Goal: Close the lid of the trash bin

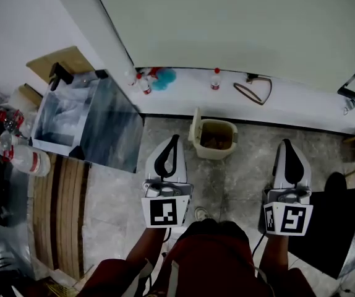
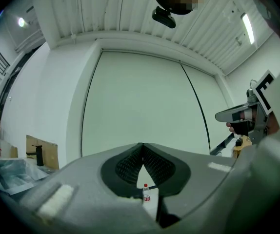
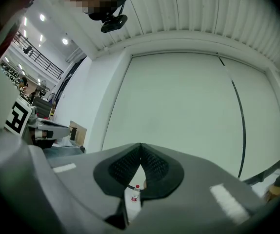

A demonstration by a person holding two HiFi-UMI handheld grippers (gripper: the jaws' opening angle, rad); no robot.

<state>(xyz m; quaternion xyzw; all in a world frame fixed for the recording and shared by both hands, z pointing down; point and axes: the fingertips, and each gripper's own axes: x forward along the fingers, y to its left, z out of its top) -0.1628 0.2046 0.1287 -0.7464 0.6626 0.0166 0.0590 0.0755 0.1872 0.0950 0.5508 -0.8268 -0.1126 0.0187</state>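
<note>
A pale green wall panel [image 1: 227,30] fills the top of the head view, w/ a white ledge [image 1: 301,101] along its foot and mottled grey floor [image 1: 227,184] below. Far left of the fingers stands a big dark box w/ a clear plastic liner [image 1: 72,116], beside wooden slats [image 1: 63,209].

The person's forearms come up from the bottom edge, one gripper per hand, both pointing twd the wall. The left gripper [image 1: 174,138] has its black fingers together, tips touching, nothing btwn them; the left gripper view [image 2: 143,147] shows the ribbed pads meeting at a point. The right gripper [image 1: 285,145] is the same: fingers closed on each other, empty, as the right gripper view [image 3: 141,147] confirms.

The trash bin [image 1: 211,152] sits on the floor ahead, btwn the two grippers but much nearer the left fingers: just to their right and slightly beyond, not touching. It is well apart from the right fingers. It's small, beige, approx square w/ rounded corners, and brownish inside. Its lid [image 1: 196,124] stands upright on the side nearest the left fingers, so the bin is open.

On the ledge beyond the fingers: a brown cable loop [image 1: 255,90] and a small red-capped bottle [image 1: 215,79].
</note>
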